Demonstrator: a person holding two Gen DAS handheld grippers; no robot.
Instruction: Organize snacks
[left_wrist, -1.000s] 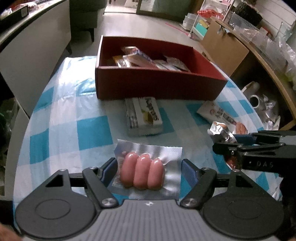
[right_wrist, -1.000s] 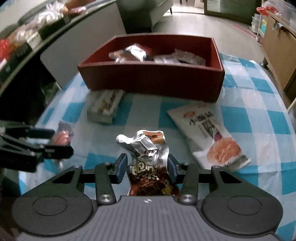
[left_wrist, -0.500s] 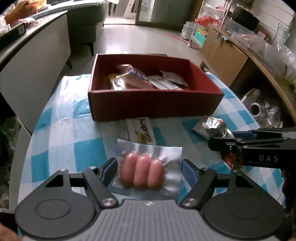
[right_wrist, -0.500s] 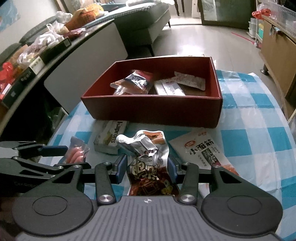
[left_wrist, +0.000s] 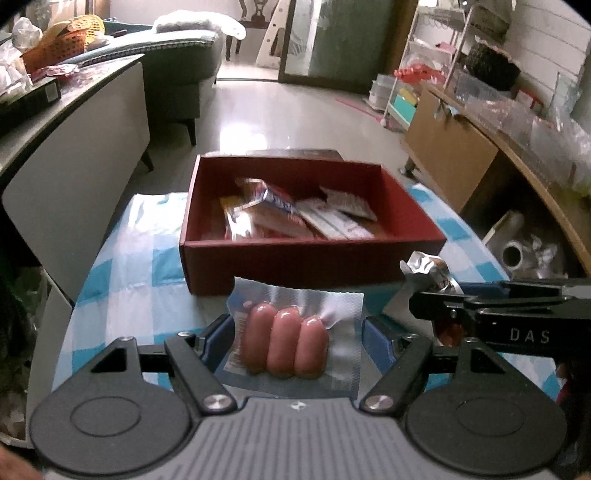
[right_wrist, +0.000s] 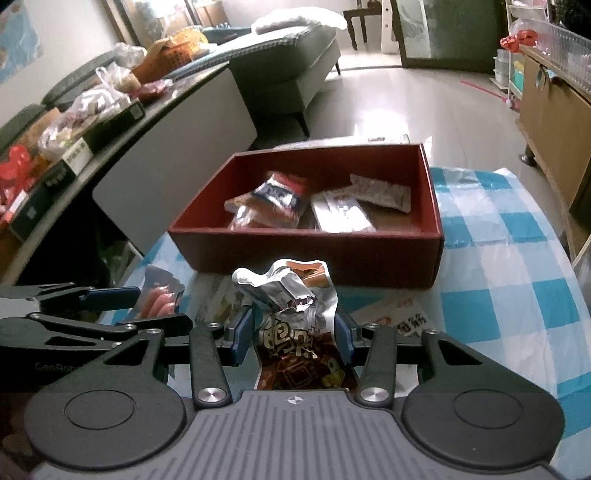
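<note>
A checked blue-and-white tablecloth (right_wrist: 517, 266) carries a red box (left_wrist: 295, 258) at twelve o'clock, with several packets lying inside. The left gripper (left_wrist: 297, 338) clamps a clear sausage pack (left_wrist: 291, 341) by its edges. The right gripper (right_wrist: 293, 330), at three o'clock, pinches a crumpled foil snack bag (right_wrist: 295, 317).

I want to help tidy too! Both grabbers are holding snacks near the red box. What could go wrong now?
The left gripper pinches the sausage pack only by its thin plastic edges, so it might slip out. The right gripper squeezes a crinkly foil bag, which could crumple more. The grippers sit close together and might bump on the way to the red box.
</note>
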